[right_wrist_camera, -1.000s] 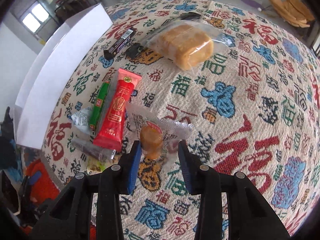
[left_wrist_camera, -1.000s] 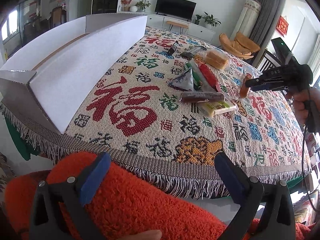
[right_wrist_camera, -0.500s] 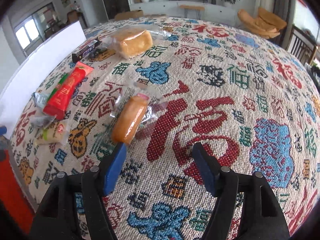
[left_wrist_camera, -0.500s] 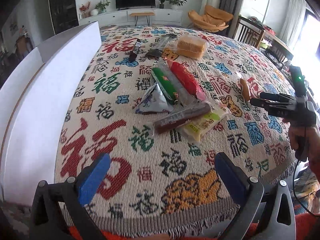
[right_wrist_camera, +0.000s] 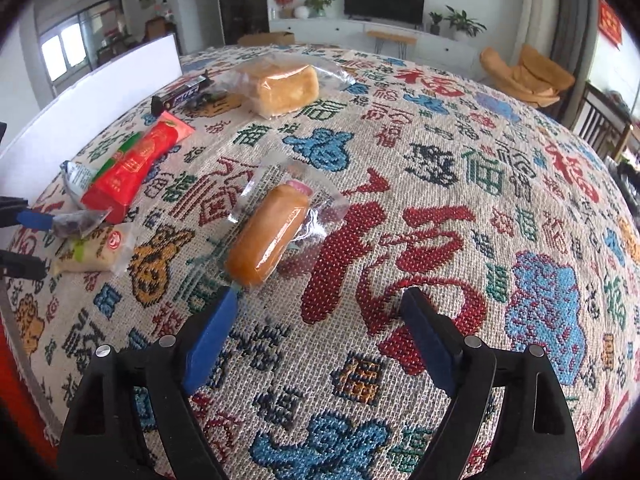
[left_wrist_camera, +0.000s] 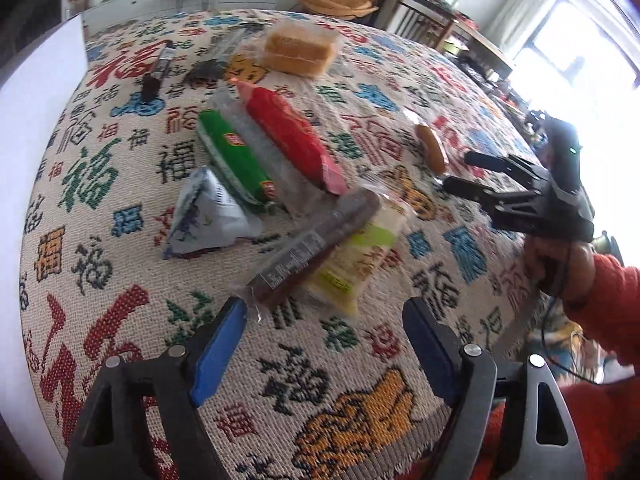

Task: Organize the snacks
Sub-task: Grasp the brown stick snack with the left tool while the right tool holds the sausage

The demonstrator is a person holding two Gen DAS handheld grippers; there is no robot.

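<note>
My left gripper (left_wrist_camera: 320, 320) hovers low over the patterned cloth (left_wrist_camera: 312, 388), jaws closing. The near end of a dark wrapped stick (left_wrist_camera: 312, 248) lies just inside its left pad, untouched, resting on a yellow-green packet (left_wrist_camera: 360, 260). My right gripper (right_wrist_camera: 320, 304) is over the cloth with its jaws opening and nothing between them. An orange bun in clear wrap (right_wrist_camera: 272, 236) lies flat just ahead of its left finger. In the left wrist view the right gripper (left_wrist_camera: 460, 171) sits beside that bun (left_wrist_camera: 432, 148).
A red packet (left_wrist_camera: 292, 136), a green packet (left_wrist_camera: 236, 156) and a silver pouch (left_wrist_camera: 208, 216) lie behind the stick. Bagged bread (right_wrist_camera: 280, 84) and a dark bar (right_wrist_camera: 180, 92) are farther back. A white box (left_wrist_camera: 24, 160) runs along the left edge.
The right gripper opened and let go of the orange bun, which now lies on the cloth. The left gripper swung in over the table to the dark stick, and its jaws narrowed.
</note>
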